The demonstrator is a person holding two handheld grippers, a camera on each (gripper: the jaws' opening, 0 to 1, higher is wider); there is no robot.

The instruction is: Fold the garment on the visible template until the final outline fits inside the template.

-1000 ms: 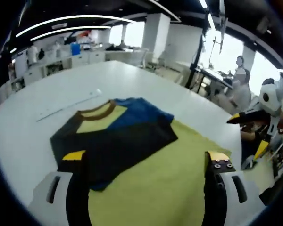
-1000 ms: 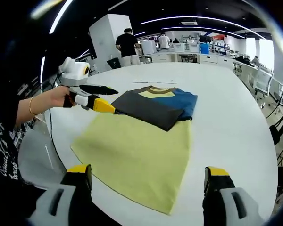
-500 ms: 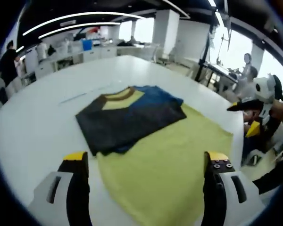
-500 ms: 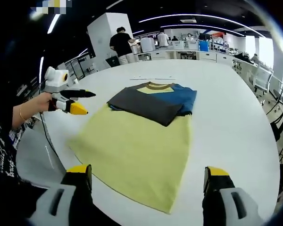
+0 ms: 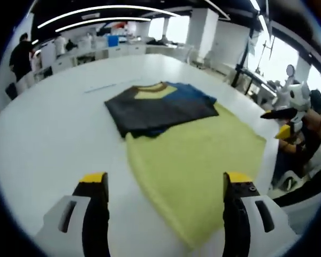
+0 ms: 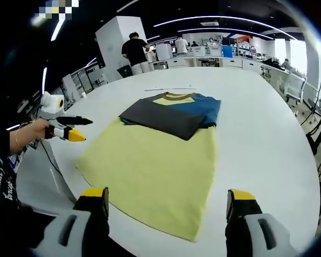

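One folded garment (image 6: pixel 171 113) on one yellow template (image 6: pixel 155 171); two tongs (image 5: pixel 163 184) (image 6: pixel 166 201) agape, holding nothing

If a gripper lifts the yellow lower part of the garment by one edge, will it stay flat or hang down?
The garment lies thin and limp on the white table, its top already folded over, so it would probably droop from the gripped edge. It looks light. Pushed, it would likely wrinkle rather than slide whole.

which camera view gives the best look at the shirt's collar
The right gripper view: the brown collar sits near the middle, facing the camera, with the yellow patch under it plain. The left gripper view shows the same collar smaller and at a slant, on the far edge of the folded shirt.
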